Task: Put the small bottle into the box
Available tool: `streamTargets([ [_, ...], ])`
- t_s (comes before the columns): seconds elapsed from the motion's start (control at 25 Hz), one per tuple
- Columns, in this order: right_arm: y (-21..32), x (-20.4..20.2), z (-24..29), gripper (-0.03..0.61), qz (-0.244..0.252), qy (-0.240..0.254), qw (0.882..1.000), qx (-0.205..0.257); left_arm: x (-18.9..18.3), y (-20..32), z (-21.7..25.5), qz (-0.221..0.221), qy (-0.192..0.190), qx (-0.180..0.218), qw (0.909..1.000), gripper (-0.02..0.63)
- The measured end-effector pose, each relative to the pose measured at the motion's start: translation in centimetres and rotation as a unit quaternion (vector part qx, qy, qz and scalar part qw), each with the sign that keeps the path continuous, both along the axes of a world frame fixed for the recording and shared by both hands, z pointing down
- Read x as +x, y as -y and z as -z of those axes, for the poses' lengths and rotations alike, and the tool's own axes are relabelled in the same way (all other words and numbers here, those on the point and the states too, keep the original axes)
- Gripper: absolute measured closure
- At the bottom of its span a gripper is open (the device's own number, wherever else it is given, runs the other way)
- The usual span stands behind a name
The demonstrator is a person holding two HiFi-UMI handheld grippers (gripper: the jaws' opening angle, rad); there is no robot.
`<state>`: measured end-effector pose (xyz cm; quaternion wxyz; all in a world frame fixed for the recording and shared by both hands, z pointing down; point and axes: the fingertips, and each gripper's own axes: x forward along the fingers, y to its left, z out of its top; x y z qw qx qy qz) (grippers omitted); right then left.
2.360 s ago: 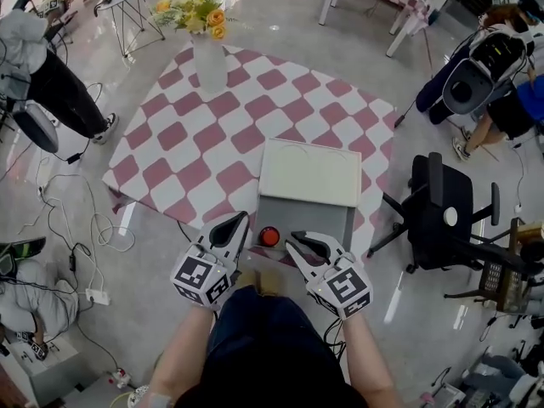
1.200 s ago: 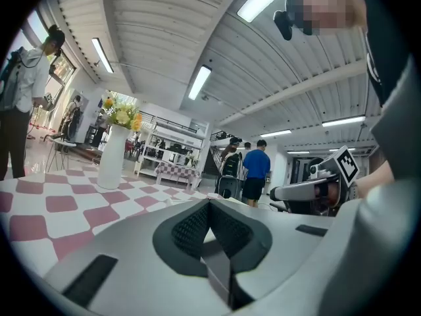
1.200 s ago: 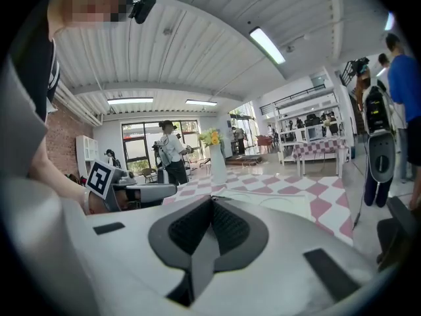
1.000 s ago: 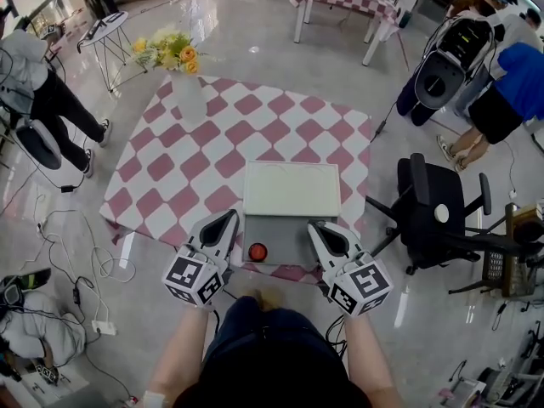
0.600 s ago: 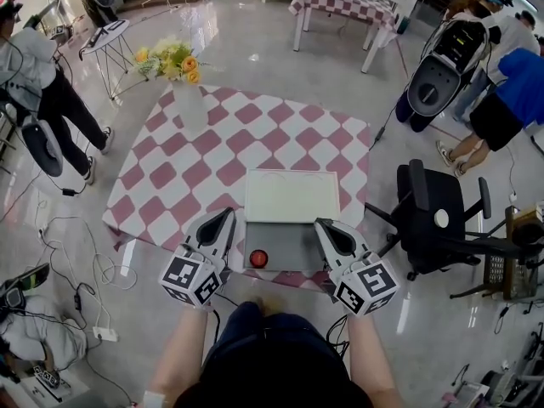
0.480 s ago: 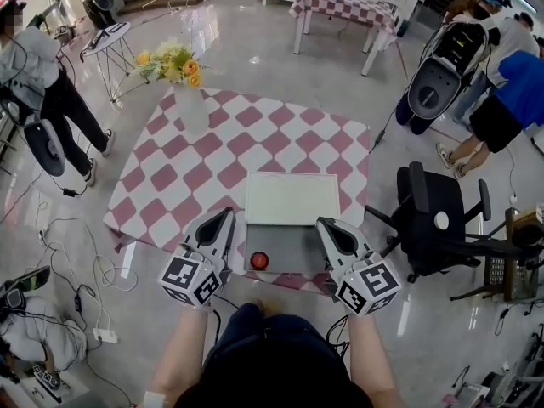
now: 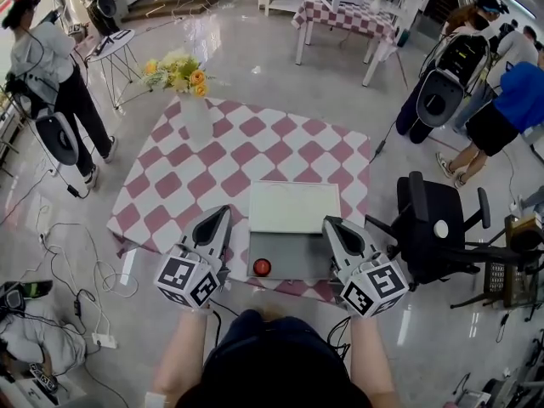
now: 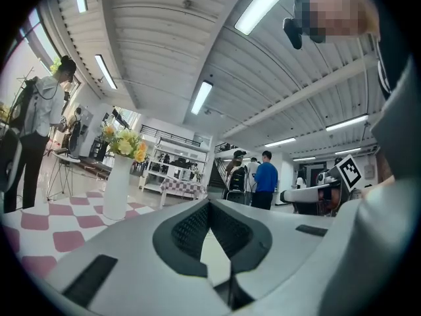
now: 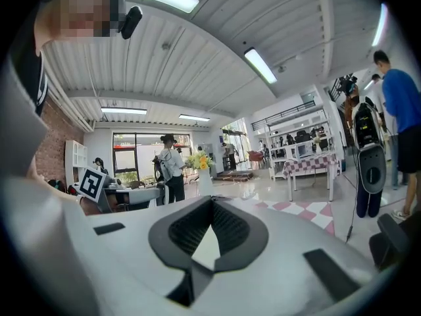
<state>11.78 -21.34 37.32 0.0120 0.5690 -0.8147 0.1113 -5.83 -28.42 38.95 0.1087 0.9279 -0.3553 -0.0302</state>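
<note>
Head view: small bottle (image 7: 262, 267), red top, sits inside grey box (image 7: 299, 258), near-left corner, white lid (image 7: 294, 207) open behind it. My left gripper (image 7: 221, 214) and right gripper (image 7: 331, 225) flank box. Gripper views: both pairs of jaws pressed together, nothing between.

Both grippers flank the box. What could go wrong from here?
1. The left gripper and right gripper both have jaws shut; pushed at the red-capped bottle like that, they would likely topple it rather than grip it.
2. The box sits near the front edge of the table; a sideways bump could shove it off.
</note>
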Motion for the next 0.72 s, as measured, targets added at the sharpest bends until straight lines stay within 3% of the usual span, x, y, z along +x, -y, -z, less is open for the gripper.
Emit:
streamTargets([
  [0.72, -0.5, 1.9, 3.0, 0.575, -0.022, -0.008, 0.999, 0.035, -0.3, 0.1, 3.0, 0.016, -0.009, 0.012, 0.9998, 0.604],
])
